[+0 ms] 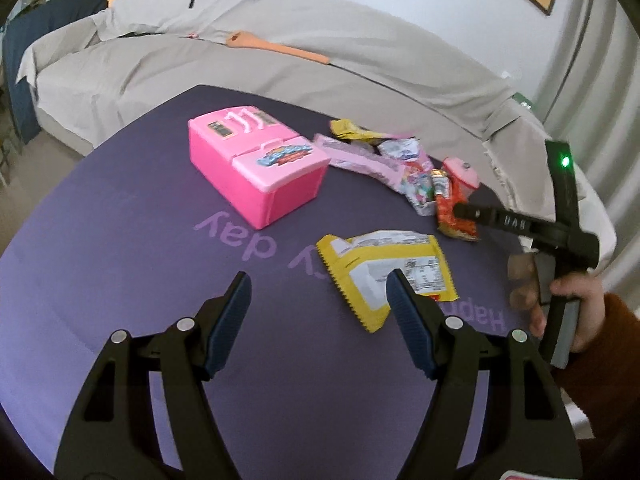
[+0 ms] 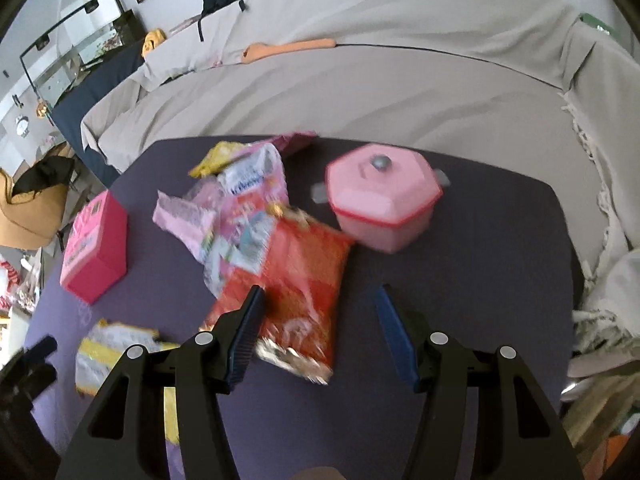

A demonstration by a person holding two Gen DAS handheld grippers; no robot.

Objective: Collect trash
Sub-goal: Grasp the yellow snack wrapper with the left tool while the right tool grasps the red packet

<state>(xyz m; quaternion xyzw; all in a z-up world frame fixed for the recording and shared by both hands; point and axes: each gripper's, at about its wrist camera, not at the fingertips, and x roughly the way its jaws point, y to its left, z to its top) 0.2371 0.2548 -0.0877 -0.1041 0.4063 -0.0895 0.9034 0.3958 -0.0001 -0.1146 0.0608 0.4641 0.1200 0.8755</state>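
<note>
Jaws of the left gripper (image 1: 319, 292) apart, nothing between them, tilted down over the purple counter (image 1: 120, 272). Just beyond its right-hand finger, a flattened yellow wrapper (image 1: 384, 268), partly hidden by that finger, long axis running across the view and slightly away toward the right; a small shift rightward likely enough to bracket it.

Jaws of the right gripper (image 2: 320, 296) likewise apart and empty. Red wrapper (image 2: 296, 276) directly ahead, its near foil edge lying between the two fingers from this view, body leaning toward the left-hand finger, long axis running away and slightly right. Whether the pads touch it, impossible to tell through the blur.

Nearer pairing by judgement: left for yellow, right for red.

Farther out, a heap of pink and white wrappers (image 2: 240, 216) against the red one.

Containers: pink lidded pot (image 2: 382, 200) beyond the right gripper, lid on, contents unseen; pink toy fridge (image 1: 260, 160) lying closed on the counter, contents unseen.
</note>
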